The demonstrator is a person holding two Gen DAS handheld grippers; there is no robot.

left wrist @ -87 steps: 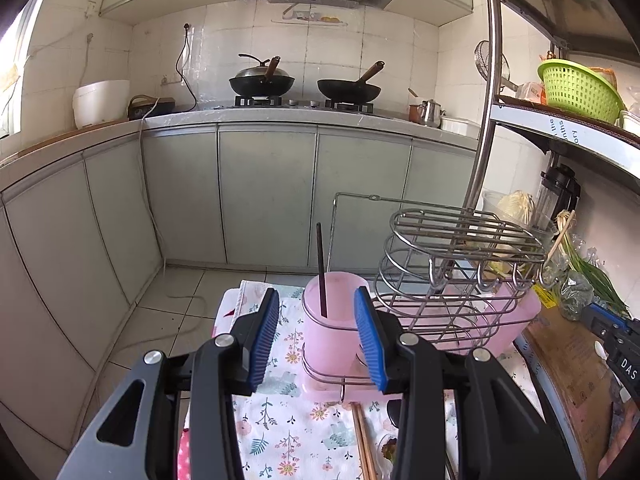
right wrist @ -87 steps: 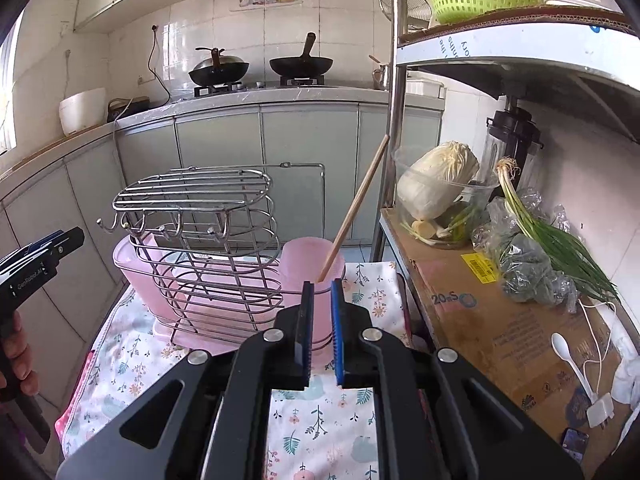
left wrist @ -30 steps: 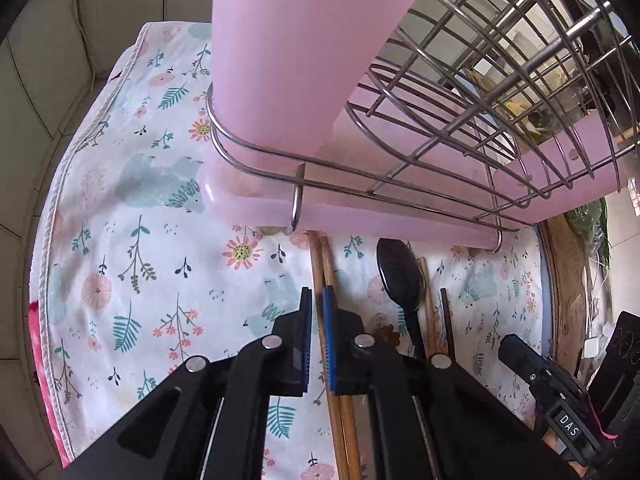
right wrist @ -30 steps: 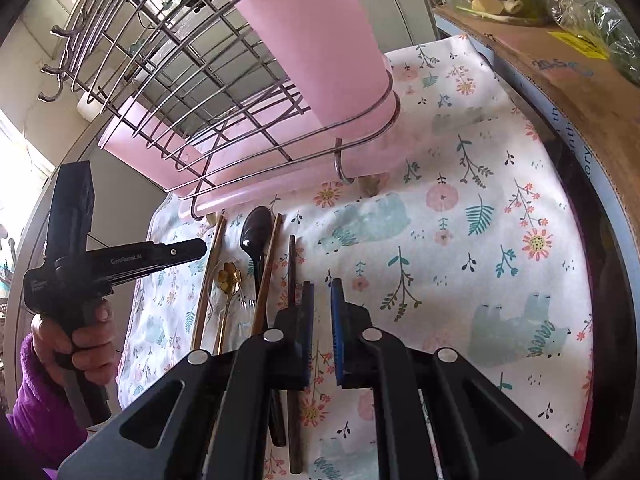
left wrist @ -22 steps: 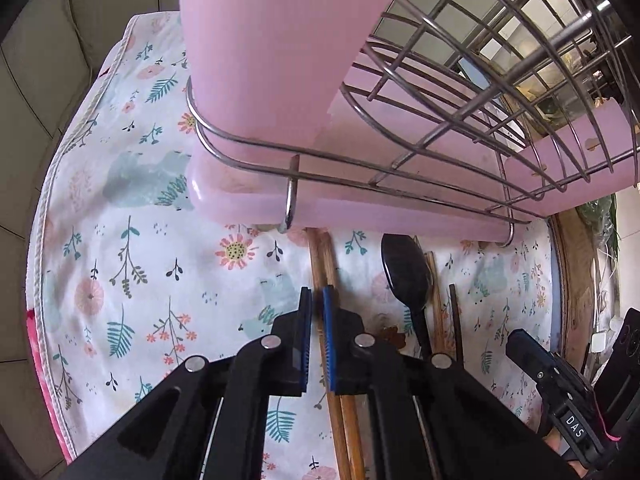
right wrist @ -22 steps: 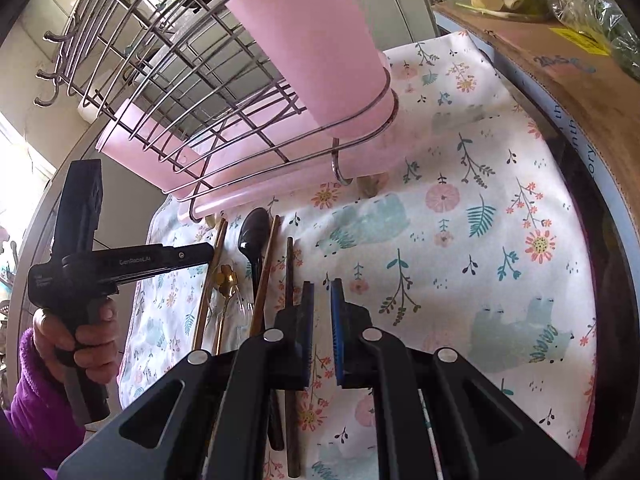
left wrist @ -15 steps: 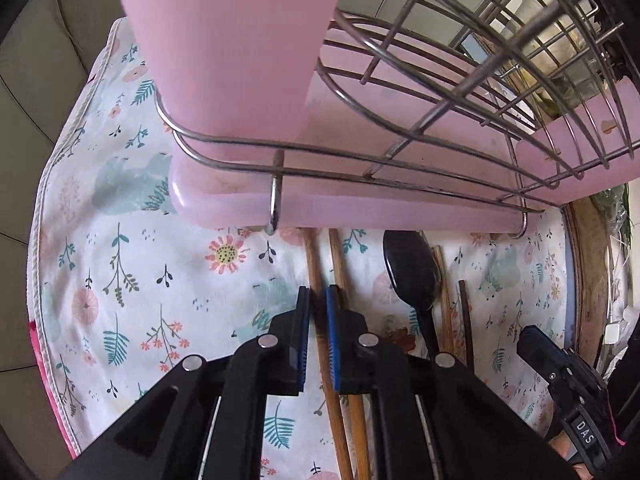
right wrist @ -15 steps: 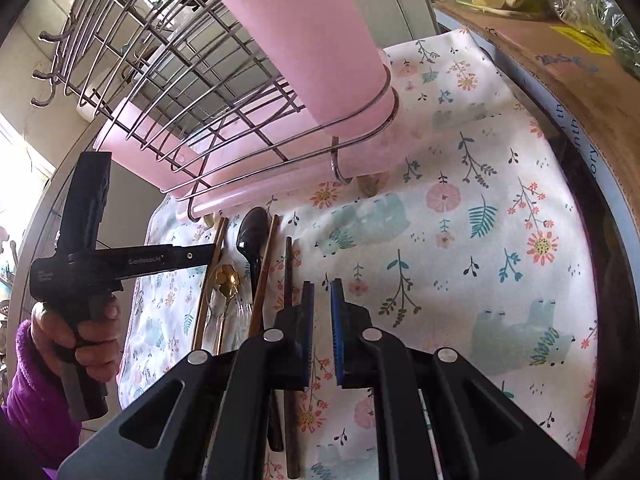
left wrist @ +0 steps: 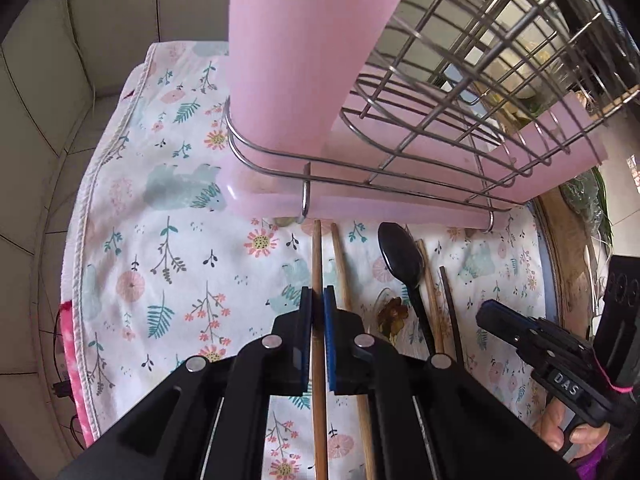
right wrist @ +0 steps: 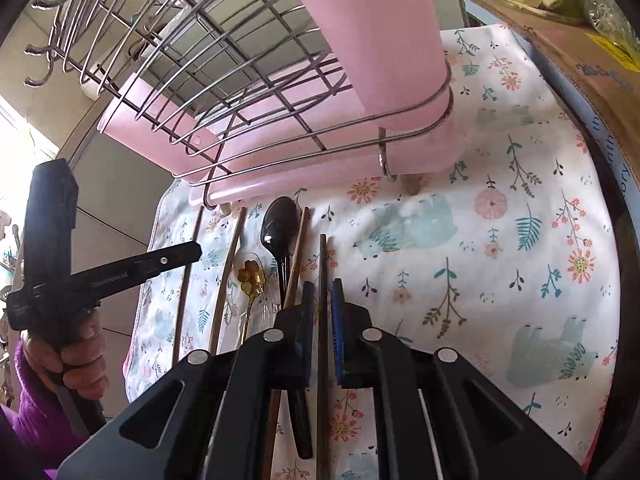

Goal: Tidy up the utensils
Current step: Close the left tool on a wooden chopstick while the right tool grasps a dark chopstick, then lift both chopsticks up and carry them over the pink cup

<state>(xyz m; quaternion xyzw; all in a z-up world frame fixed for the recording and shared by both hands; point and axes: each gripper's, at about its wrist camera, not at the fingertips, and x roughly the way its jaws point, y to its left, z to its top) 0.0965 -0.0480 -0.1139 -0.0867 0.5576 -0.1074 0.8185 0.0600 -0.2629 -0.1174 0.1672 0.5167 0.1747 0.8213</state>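
- change: my left gripper (left wrist: 318, 312) was beside the two light wooden chopsticks a second ago. now it straddles the left light wooden chopstick (left wrist: 317, 256), jaws closing on it, blue pads pinching the stick.
- change: my right gripper (right wrist: 322, 308) has slid sideways, so the thin dark brown chopstick (right wrist: 322, 256) now runs through its slit. jaws pressed nearly together; cannot tell if it pinches the stick or just sits over it.
- meaning: one pick looks secured, a second is lined up. next is probably lift and drop into the tall pink plastic cup (left wrist: 304, 60) in the steel wire dish rack (left wrist: 440, 112).
- still lying on the floral cloth (left wrist: 160, 240) over the counter: the other wooden chopstick (left wrist: 340, 264), the black spoon (left wrist: 400, 256), the small gold flower-handled spoon (right wrist: 251, 276).
- edges: stick tips lie just short of the rack's pink drip tray (left wrist: 400, 208), so pushing forward would jam them.
- room: open cloth to the left of my left gripper and to the right of my right one. the cardboard box (right wrist: 592, 72) borders the right side.
- utensils lie close together, so lifting straight up looks safest.
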